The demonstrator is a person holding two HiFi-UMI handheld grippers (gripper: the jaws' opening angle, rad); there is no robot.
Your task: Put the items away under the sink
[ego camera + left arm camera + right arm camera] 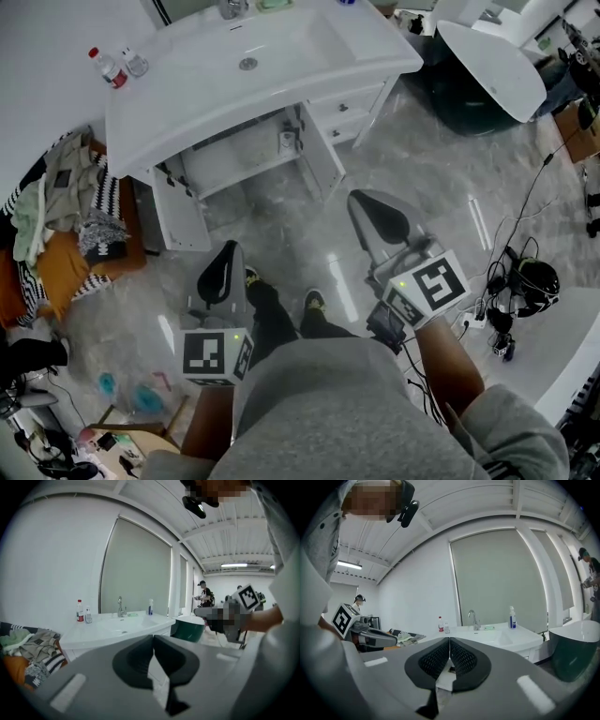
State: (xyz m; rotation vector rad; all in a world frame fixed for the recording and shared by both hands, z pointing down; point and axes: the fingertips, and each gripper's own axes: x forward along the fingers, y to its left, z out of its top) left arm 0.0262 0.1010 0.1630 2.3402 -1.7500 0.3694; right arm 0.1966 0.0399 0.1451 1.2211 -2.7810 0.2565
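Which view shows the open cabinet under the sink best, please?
The head view: the cabinet stands open, inside visible. The left hand-held gripper and right hand-held gripper block nearly all of it in their own views.

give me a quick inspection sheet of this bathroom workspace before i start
surface: white sink top; glossy grey floor.
job's things: red-capped bottle and small clear bottle on the sink top's left corner; blue-and-white bottle near the faucet; cabinet doors open, one pale item inside, too small to tell.
clutter: pile of clothes left of the cabinet; clear plastic bag on the floor.
grippers: left hand-held gripper and right hand-held gripper both shut, nothing between the jaws.
cables: black tangle on the floor at right.
surroundings: bathtub at right; another person far off.
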